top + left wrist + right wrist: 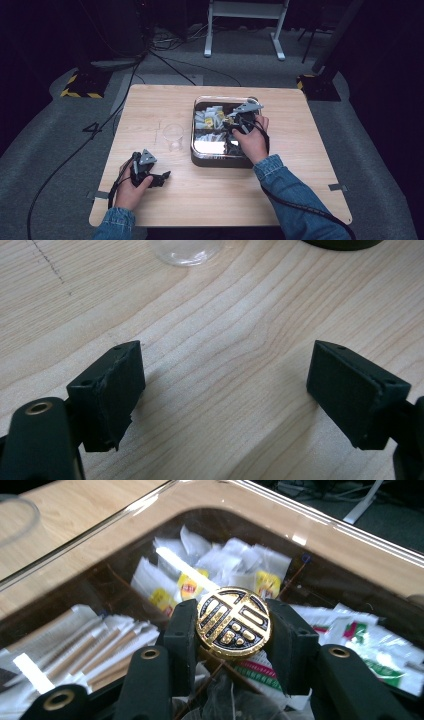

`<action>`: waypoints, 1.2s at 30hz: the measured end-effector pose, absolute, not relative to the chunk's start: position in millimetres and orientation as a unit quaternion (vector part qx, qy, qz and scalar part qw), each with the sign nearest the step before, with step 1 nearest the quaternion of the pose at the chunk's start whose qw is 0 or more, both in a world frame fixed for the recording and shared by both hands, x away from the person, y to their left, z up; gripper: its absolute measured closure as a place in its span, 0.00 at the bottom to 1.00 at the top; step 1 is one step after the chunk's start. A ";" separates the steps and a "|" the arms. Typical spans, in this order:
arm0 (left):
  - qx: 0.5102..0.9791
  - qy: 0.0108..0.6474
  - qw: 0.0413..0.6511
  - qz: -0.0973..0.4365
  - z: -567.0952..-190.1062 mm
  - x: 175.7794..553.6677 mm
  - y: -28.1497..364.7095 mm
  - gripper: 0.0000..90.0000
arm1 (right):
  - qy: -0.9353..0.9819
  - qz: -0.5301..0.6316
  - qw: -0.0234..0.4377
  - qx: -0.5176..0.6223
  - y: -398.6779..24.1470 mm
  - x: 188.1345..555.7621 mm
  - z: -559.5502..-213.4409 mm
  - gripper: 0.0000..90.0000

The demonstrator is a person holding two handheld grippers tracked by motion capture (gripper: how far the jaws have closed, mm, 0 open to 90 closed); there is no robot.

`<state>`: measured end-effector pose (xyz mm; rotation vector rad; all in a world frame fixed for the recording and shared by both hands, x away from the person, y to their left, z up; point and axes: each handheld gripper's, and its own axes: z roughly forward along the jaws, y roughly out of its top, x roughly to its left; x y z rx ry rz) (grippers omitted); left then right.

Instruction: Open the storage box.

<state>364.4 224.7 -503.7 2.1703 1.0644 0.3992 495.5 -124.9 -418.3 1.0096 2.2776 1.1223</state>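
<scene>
Gold and black, the round knob (234, 622) sits at the centre of the glass lid (150, 520) covering the tea box (220, 161). The right gripper (234, 630) is closed on this knob, one black jaw pressing each side. Beneath the lid, tea sachets (180, 585) and paper sticks (75, 650) lie in separate compartments. A clear glass (173, 137) stands just left of the box on the wooden table (200, 200). The left gripper (165, 175) rests near the table's front left, jaws wide apart with nothing between them.
</scene>
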 end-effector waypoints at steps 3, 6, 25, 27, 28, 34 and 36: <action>0.834 0.407 0.339 0.155 -503.7 364.6 224.8 0.18 | 0.812 0.410 0.208 0.359 -127.7 494.2 -408.4 0.66; 0.833 0.409 0.339 0.153 -503.7 364.4 224.8 0.18 | 0.807 0.418 0.211 0.358 -130.4 492.6 -399.9 0.66; 0.834 0.408 0.339 0.154 -503.6 364.4 224.8 0.18 | 0.800 0.440 0.233 0.335 -146.7 481.8 -360.8 0.66; 0.833 0.409 0.339 0.154 -503.7 364.4 224.7 0.18 | 0.799 0.441 0.233 0.337 -150.3 481.2 -358.2 0.66; 0.833 0.409 0.340 0.154 -503.7 364.4 224.7 0.18 | 0.798 0.441 0.234 0.336 -152.2 480.9 -357.0 0.66; 0.833 0.409 0.339 0.154 -503.6 364.4 224.7 0.18 | 0.797 0.440 0.238 0.339 -165.7 478.7 -352.6 0.66; 0.834 0.408 0.339 0.154 -503.6 364.4 224.8 0.18 | 0.796 0.440 0.237 0.343 -171.6 478.1 -352.2 0.66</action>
